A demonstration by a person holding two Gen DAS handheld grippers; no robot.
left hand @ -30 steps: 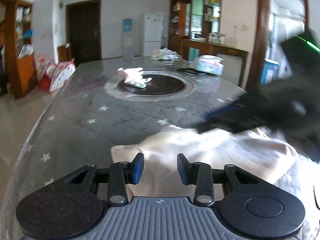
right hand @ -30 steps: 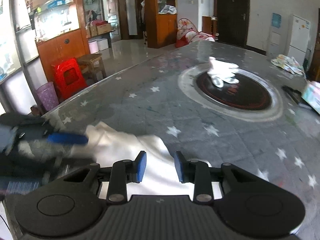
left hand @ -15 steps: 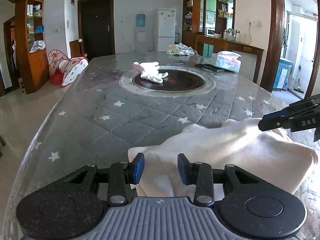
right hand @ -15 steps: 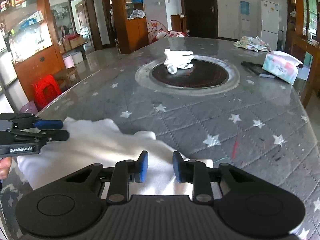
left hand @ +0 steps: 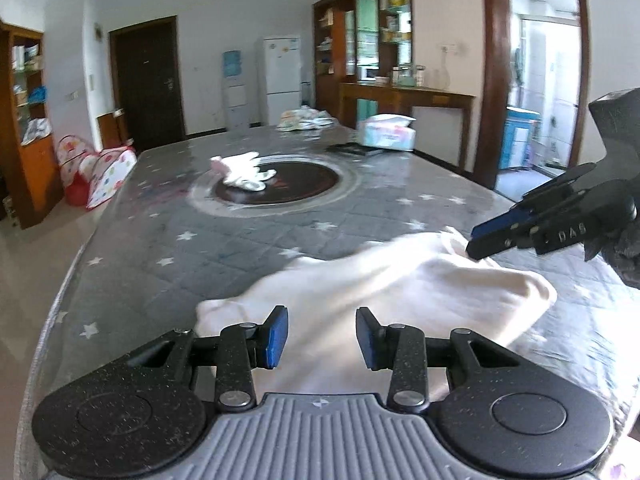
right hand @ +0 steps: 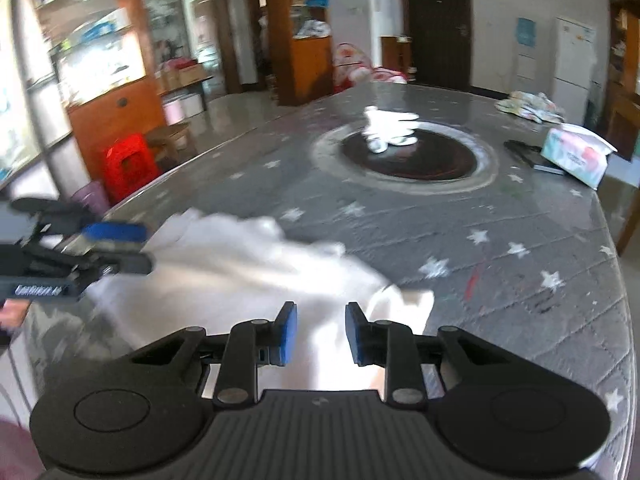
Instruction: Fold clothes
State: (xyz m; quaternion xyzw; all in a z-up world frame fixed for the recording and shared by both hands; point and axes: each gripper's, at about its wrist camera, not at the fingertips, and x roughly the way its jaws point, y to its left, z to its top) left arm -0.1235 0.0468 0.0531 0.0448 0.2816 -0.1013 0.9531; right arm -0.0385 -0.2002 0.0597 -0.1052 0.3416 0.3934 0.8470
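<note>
Garment: a white cloth (left hand: 400, 280) is spread on the near end of the table, bunched and only partly folded
Left gripper (left hand: 322, 336): held low over the near edge of the cloth, jaws parted, nothing pinched between the blue pads
Right gripper (right hand: 318, 334): held over the opposite side, jaws narrowly apart, no cloth clamped
Likely reason: both tools seem posed at opposite sides so an edge can be caught and carried over
Surface: a grey quilted cover with white stars (left hand: 224, 248), a dark round inset (left hand: 280, 188) bearing a small white garment (left hand: 244, 172)
Room: a tissue pack (left hand: 386, 132), a fridge (left hand: 282, 76), wooden shelving, a red stool (right hand: 128, 164) are seen
</note>
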